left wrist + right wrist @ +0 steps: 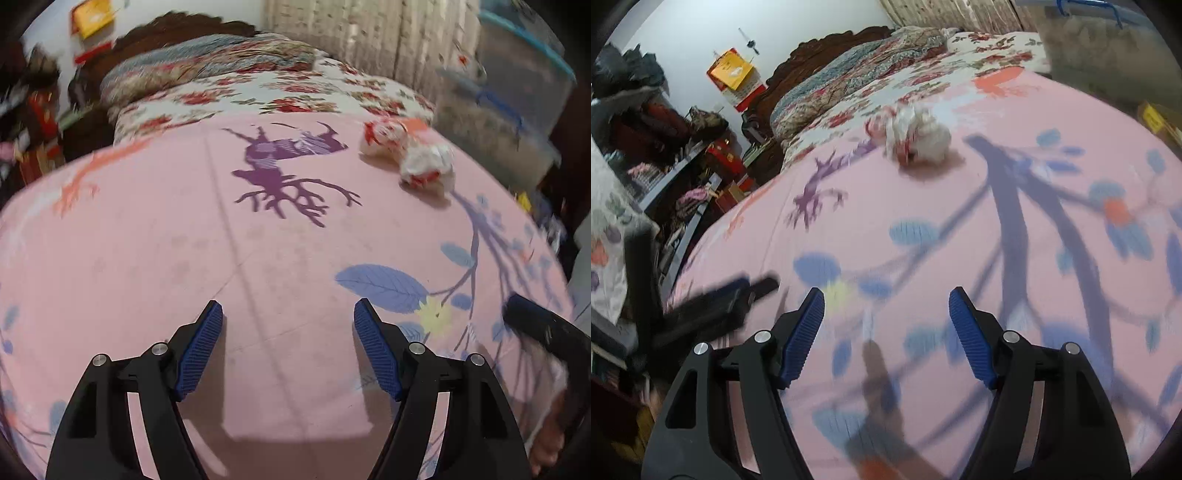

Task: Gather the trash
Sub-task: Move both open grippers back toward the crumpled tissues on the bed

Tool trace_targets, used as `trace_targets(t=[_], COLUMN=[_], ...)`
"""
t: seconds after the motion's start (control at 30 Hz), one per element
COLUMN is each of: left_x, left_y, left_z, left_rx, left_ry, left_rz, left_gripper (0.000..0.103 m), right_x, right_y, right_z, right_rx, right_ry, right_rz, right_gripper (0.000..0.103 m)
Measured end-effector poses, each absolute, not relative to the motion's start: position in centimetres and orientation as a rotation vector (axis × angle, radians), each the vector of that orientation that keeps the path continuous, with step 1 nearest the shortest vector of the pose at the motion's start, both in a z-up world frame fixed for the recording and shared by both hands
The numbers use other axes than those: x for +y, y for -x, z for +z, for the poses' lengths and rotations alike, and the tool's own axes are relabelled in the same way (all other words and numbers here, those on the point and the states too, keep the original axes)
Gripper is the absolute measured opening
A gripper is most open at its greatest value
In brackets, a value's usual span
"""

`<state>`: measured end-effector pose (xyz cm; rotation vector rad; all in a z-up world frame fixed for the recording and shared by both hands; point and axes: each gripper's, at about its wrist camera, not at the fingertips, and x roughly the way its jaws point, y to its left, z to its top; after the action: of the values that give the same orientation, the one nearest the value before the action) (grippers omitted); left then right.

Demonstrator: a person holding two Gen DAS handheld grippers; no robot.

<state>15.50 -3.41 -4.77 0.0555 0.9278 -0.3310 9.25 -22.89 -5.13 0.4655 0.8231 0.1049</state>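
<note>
Two crumpled white-and-red wads of trash lie on the pink bedsheet [184, 240]. In the left wrist view the nearer wad [428, 164] and the farther wad [388, 136] sit at the far right of the bed. In the right wrist view they overlap as one clump [918, 138] far ahead. My left gripper [288, 314] is open and empty, low over the sheet, well short of the trash. My right gripper [886, 306] is open and empty, also short of the trash. The right gripper's tip shows at the left view's right edge [532, 321].
A floral quilt and pillows [229, 88] lie at the bed's head before a dark wooden headboard [827, 48]. Stacked clear storage bins [517, 96] stand at the right of the bed. Cluttered shelves [665, 147] stand at the left.
</note>
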Motion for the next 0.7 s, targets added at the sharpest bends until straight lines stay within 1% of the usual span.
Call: trace_targets(t=[0.17,0.23,0.3,0.43,0.53,0.7], left_x=[-2.8,-3.1,-3.5,-3.6,-3.3,-2.6], left_y=[-15.2,-14.8,-14.6,-14.8,-14.9,-15.5], left_z=[-4.4,-4.2,-4.0,-4.0,-4.0,-4.3], left_rx=[0.911,0.891,0.873,0.868,0.874,0.900], left_ry=[-0.019,-0.031,-0.041,-0.044,-0.025,0.025], left_rz=[-0.345,-0.354,-0.361,-0.368,-0.369,-0.369], left_gripper=[0.070,0.070,0.070,0.070,0.070,0.070], right_x=[-26.1,-27.5,-28.5,-29.2,-28.6,-27.3], right_y=[-15.3,-18.0,-21.3,-27.8,-31.4,-34.1], right_z=[0.7,2.4,3.3,2.0,-0.3,-3.1], right_rx=[0.670,0.650,0.670,0.798,0.914,1.006], right_ry=[-0.465,-0.484,-0.511,-0.529,-0.492,-0.423], right_rz=[0.055,0.033,0.033,0.042,0.039,0.042], right_gripper=[0.072,0.072,0.072,0.072,0.072,0.073])
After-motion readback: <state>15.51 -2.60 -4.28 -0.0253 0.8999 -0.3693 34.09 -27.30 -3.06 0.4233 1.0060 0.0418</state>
